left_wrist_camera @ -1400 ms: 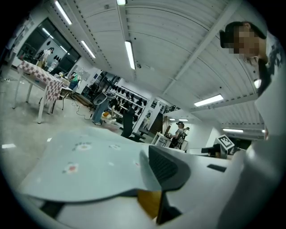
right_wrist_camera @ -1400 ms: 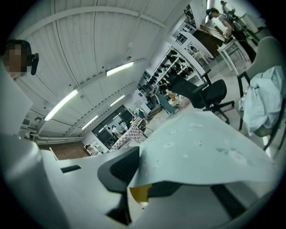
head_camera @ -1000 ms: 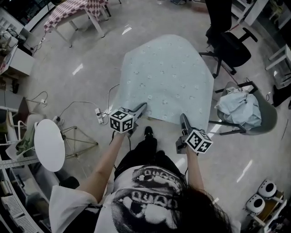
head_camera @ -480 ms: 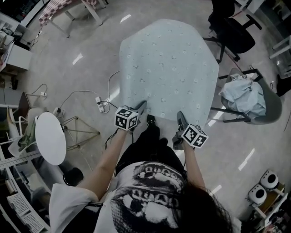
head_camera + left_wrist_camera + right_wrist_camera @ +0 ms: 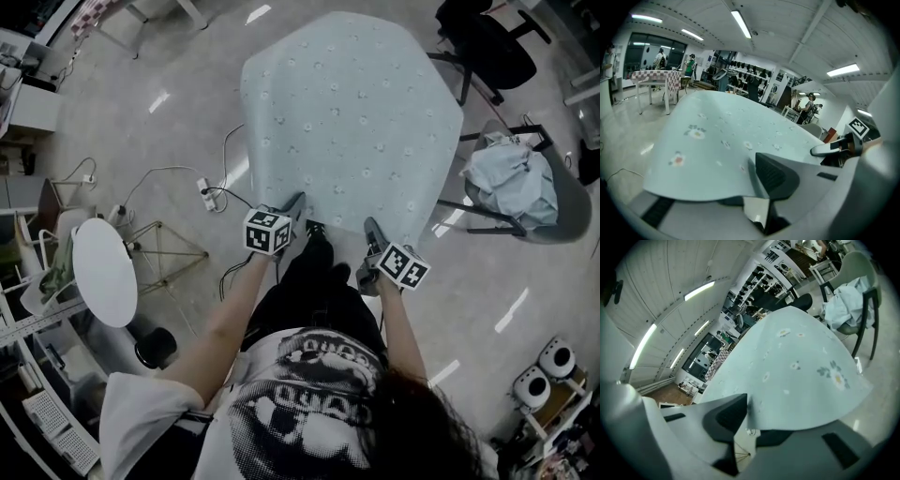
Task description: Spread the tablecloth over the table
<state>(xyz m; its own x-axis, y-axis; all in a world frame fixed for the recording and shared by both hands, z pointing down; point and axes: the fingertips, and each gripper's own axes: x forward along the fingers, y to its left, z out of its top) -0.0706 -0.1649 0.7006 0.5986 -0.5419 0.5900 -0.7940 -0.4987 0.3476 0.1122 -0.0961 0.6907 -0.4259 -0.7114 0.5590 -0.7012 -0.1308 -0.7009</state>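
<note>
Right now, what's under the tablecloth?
The tablecloth drapes over everything beneath it: no tabletop or legs show. Only floor and a power strip appear past its left edge.

Head view: above and behind the left gripper (image 5: 296,202) and right gripper (image 5: 371,227), facing steeply down, farthest off.
Left gripper view: low, along its jaws, tablecloth (image 5: 726,140) right ahead.
Right gripper view: likewise (horizon tilted).
Shared: the tablecloth.

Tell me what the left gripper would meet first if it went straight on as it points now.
Most likely the tablecloth: the left gripper is shut on its near edge, and the cloth spreads straight ahead. Depth beyond is unclear.
</note>
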